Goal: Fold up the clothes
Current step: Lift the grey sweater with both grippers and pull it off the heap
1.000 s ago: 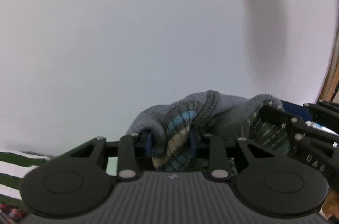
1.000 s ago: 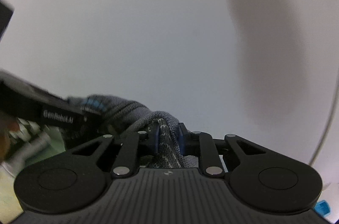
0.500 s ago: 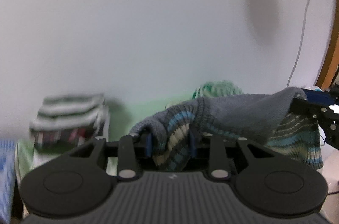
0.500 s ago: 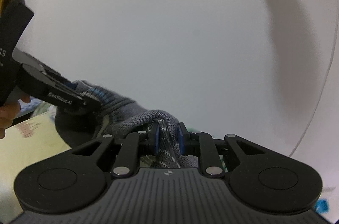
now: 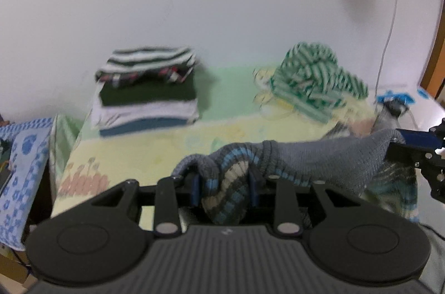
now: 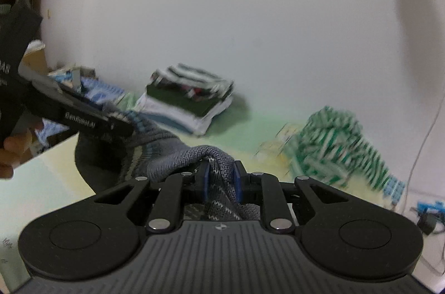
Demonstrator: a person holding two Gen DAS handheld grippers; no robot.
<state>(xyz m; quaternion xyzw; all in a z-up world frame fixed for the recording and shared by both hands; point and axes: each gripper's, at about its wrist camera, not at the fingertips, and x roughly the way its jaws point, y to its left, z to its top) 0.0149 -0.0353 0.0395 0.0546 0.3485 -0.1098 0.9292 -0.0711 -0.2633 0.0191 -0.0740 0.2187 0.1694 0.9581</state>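
A grey knitted sweater (image 5: 319, 157) with blue and cream stripes hangs stretched between my two grippers above the bed. My left gripper (image 5: 224, 188) has a striped bunch of it between its blue pads; its jaws are opening slightly, though the pads still touch the knit. The right gripper (image 5: 417, 152) shows at the right edge, holding the other end. In the right wrist view, my right gripper (image 6: 221, 177) is shut on a grey fold of the sweater (image 6: 178, 155). The left gripper (image 6: 83, 121) reaches in from the left, held by a hand (image 6: 11, 152).
A stack of folded clothes (image 5: 147, 91) sits at the bed's far left by the white wall. A crumpled green-striped garment (image 5: 311, 77) lies at the far right. The bed (image 5: 139, 149) has a yellow-green sheet. A blue patterned cloth (image 5: 19, 169) lies left of it.
Both grippers swung downward with the sweater; the views went from bare wall to the bed, the folded stack and the green-striped garment. The sweater now spans wider between them.
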